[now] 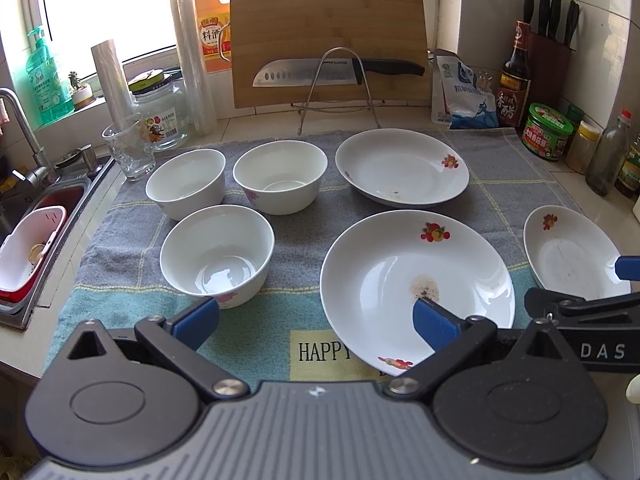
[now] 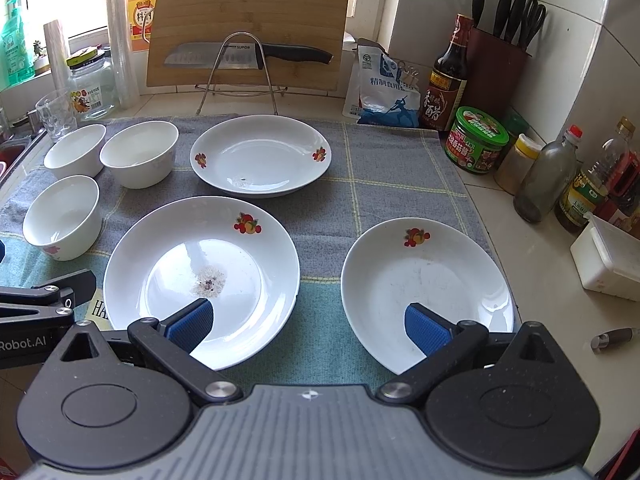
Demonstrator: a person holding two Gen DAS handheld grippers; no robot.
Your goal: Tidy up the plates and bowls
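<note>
Three white bowls and three white flower-print plates sit apart on a grey-green towel (image 1: 296,236). The bowls are at the left: near bowl (image 1: 218,254), far left bowl (image 1: 186,182), far middle bowl (image 1: 280,176). The plates are the far plate (image 1: 402,166), the near middle plate (image 1: 416,280) and the right plate (image 2: 426,288). My left gripper (image 1: 316,320) is open and empty above the towel's front edge, between the near bowl and the middle plate. My right gripper (image 2: 308,326) is open and empty, between the middle plate (image 2: 202,276) and the right plate.
A sink (image 1: 32,232) with a red-white basket lies left. A drinking glass (image 1: 128,152), jar and rolls stand behind the bowls. A cutting board with a knife (image 1: 340,72) on a rack stands at the back. Bottles, jars and a knife block (image 2: 496,68) line the right wall.
</note>
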